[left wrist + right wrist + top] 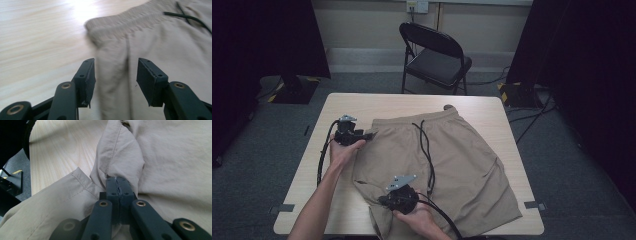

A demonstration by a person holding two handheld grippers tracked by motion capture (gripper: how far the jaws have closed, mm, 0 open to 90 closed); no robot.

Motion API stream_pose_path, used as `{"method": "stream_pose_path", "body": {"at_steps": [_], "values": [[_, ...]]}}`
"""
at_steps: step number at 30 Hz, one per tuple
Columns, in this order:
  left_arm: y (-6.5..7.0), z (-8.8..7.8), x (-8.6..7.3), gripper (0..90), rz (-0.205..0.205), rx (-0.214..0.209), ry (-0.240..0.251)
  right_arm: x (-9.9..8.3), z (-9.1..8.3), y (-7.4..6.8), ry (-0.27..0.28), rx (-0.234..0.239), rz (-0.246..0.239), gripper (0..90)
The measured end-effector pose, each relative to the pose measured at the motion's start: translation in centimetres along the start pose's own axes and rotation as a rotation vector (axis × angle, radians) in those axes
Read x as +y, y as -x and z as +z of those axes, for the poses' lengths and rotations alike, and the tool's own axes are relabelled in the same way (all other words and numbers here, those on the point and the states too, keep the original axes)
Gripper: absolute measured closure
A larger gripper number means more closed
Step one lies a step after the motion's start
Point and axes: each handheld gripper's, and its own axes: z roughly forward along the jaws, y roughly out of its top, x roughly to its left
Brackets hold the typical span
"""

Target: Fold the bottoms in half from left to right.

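Jaws of the right gripper (117,182) pinch a fold of the tan shorts (452,160) while the left gripper (116,75) gapes at their waistband corner, all on a pale wooden table (362,102) above grey carpet (257,150), a black folding chair (434,55) beyond.

- shorts (447,165): tan woven cloth, matt, a bit crinkly, with a gathered ribbed waistband (130,21) and black cord drawstring (428,150)
- table (362,102): pale wood-grain top, smooth, slight sheen
- both grippers, left (116,75) and right (117,182): matt black plastic, brassy metal rivets
- folding chair (434,55): black, glossy-ish padded seat
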Motion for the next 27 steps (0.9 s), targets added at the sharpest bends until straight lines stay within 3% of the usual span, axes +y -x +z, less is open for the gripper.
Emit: {"method": "stream_pose_path", "body": {"at_steps": [6,10,14,15,17,19,20,22,27], "values": [[-0.9,0.7,-1.1,46.3,-0.025,-0.022,-0.048,0.0,0.0,-0.1,0.000,-0.007,-0.007,89.6],[-1.0,0.9,-1.3,55.9,-0.025,-0.040,-0.026,0.0,0.0,-0.1,-0.002,-0.007,-0.007,89.6],[-0.3,1.5,-1.1,61.4,0.004,-0.040,-0.022,0.0,0.0,-0.1,-0.002,-0.009,-0.008,89.6],[-0.1,1.6,-1.1,67.8,0.015,-0.040,-0.028,0.0,0.0,-0.1,-0.002,-0.009,-0.009,89.6],[0.4,1.7,-0.9,72.2,0.040,-0.030,-0.039,0.0,0.0,-0.2,-0.001,-0.012,-0.013,89.6],[0.6,1.8,-0.9,86.2,0.044,-0.035,-0.052,0.0,0.0,-0.3,-0.002,-0.019,-0.021,89.7],[0.5,1.7,-0.9,89.1,0.040,-0.050,-0.063,0.1,0.0,-0.3,-0.005,-0.022,-0.021,89.6],[0.4,1.4,-0.9,89.5,0.028,-0.078,-0.068,0.1,-0.1,-0.4,-0.012,-0.026,-0.044,89.7],[-0.1,0.0,-0.2,89.7,-0.002,-0.111,-0.033,0.2,-0.5,-0.3,0.003,-0.023,-0.022,89.8]]}}
